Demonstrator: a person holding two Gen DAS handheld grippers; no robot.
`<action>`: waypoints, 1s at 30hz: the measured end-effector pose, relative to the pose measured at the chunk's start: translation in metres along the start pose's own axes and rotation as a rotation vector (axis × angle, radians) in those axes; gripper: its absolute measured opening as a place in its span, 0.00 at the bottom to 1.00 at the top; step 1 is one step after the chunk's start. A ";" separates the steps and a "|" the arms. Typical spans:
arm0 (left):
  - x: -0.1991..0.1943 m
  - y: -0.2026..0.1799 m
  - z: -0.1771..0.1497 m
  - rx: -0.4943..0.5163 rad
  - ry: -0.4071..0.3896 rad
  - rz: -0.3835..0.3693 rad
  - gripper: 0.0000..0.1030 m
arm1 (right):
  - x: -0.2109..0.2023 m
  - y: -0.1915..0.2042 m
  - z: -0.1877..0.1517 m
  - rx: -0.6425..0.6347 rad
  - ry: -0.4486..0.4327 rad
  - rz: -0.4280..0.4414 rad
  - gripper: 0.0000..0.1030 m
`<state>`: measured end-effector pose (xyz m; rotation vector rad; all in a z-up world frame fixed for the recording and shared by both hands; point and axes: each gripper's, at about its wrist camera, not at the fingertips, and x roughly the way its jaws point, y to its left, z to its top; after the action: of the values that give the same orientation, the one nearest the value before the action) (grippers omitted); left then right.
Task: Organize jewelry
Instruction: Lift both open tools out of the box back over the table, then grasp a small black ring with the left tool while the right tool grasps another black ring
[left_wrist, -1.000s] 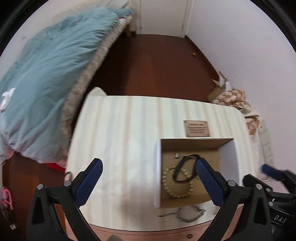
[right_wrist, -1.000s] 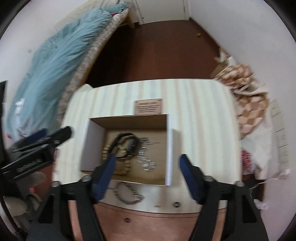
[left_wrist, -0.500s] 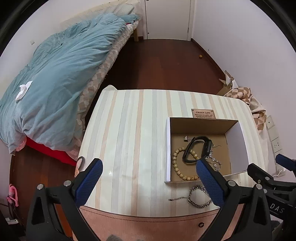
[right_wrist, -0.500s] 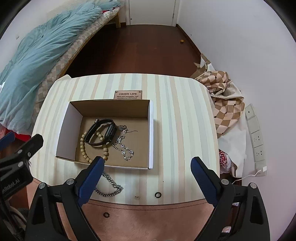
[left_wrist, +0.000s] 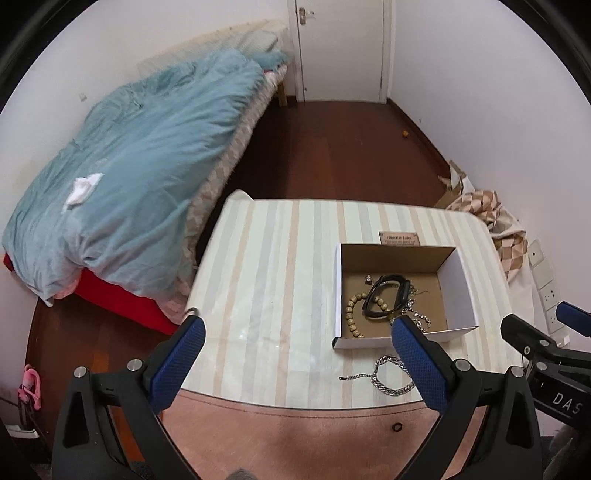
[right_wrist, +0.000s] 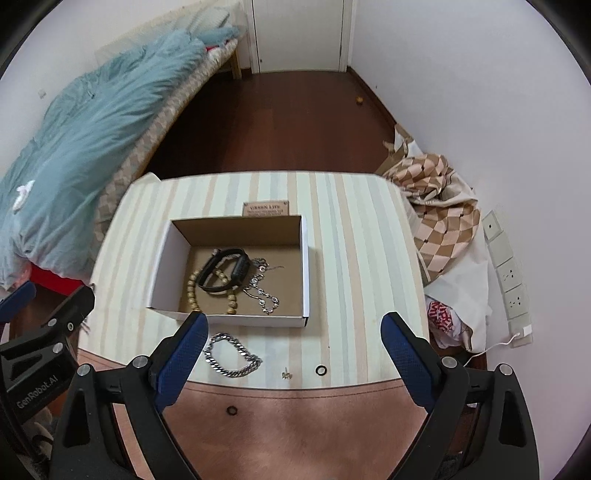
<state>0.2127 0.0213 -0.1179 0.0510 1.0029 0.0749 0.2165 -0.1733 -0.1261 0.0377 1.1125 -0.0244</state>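
Observation:
An open cardboard box (right_wrist: 304, 266) (left_wrist: 458, 291) sits on the striped table. Inside lie a black wristband (right_wrist: 225, 271) (left_wrist: 388, 297), a bead bracelet (right_wrist: 192, 291) (left_wrist: 351, 314) and a thin silver chain (right_wrist: 264, 295). A heavy silver chain (right_wrist: 231, 356) (left_wrist: 391, 376) lies on the table in front of the box. A small stud (right_wrist: 286, 375) and a black ring (right_wrist: 321, 369) lie to its right, another black ring (right_wrist: 231, 410) (left_wrist: 397, 427) on the pink edge. My left gripper (left_wrist: 295, 339) and right gripper (right_wrist: 295, 332) are both open and empty, above the table's near edge.
A small brown sign (right_wrist: 266, 208) stands behind the box. A bed with a blue duvet (left_wrist: 129, 177) is to the left. A checked cloth bag (right_wrist: 439, 221) and wall sockets (right_wrist: 509, 273) are to the right. Dark wood floor (right_wrist: 277, 118) lies beyond the table.
Both grippers have pulled back and up from the box, so more of the room shows. The right gripper's jaws have opened wider. The jewelry has not moved.

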 end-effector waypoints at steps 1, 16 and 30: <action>-0.010 0.002 -0.002 -0.002 -0.018 0.005 1.00 | -0.007 0.001 -0.001 -0.001 -0.013 0.000 0.93; -0.105 0.019 -0.025 -0.025 -0.133 -0.019 1.00 | -0.118 0.000 -0.034 0.008 -0.175 0.017 0.93; -0.069 0.006 -0.075 -0.056 -0.097 0.114 1.00 | -0.062 -0.044 -0.088 0.122 -0.113 0.020 0.76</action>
<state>0.1118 0.0220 -0.0997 0.0603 0.8998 0.2026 0.1086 -0.2131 -0.1107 0.1546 0.9962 -0.0754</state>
